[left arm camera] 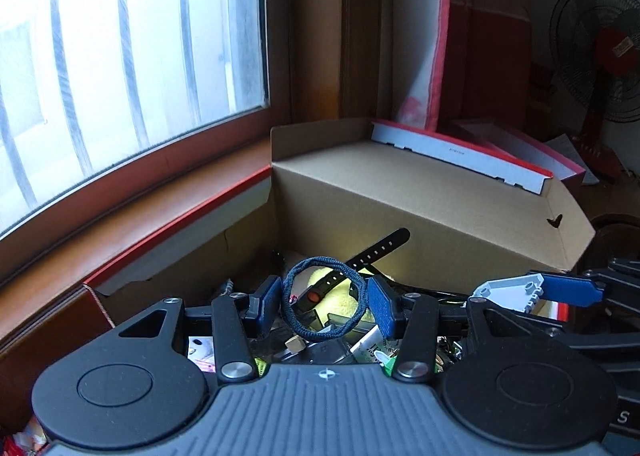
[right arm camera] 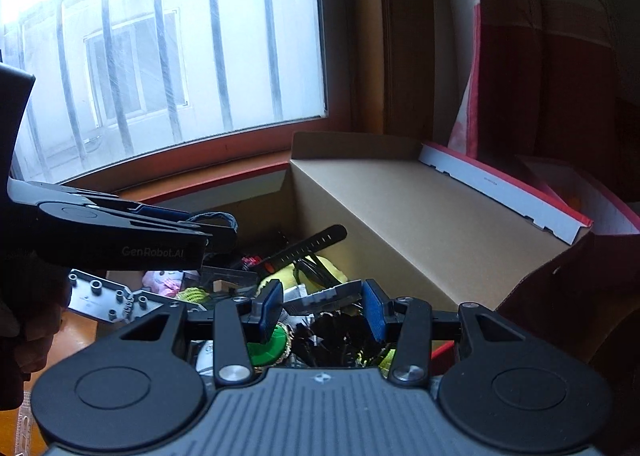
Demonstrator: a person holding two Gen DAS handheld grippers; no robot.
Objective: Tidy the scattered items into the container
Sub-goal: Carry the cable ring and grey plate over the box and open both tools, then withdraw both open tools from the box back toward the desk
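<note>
My left gripper holds a dark blue hair tie stretched as a ring between its blue pads, above the open cardboard box. The box holds a black watch strap, a yellow soft item and several small things. My right gripper is open over the box clutter with a grey plastic piece lying between its pads; I cannot tell if they touch it. In the left wrist view the right gripper's finger lies against a grey toy brick.
The window sill runs along the box's left. A grey studded plate lies at the box's near left. Red and white box lids lean behind. A fan stands at far right. Curtain hangs right.
</note>
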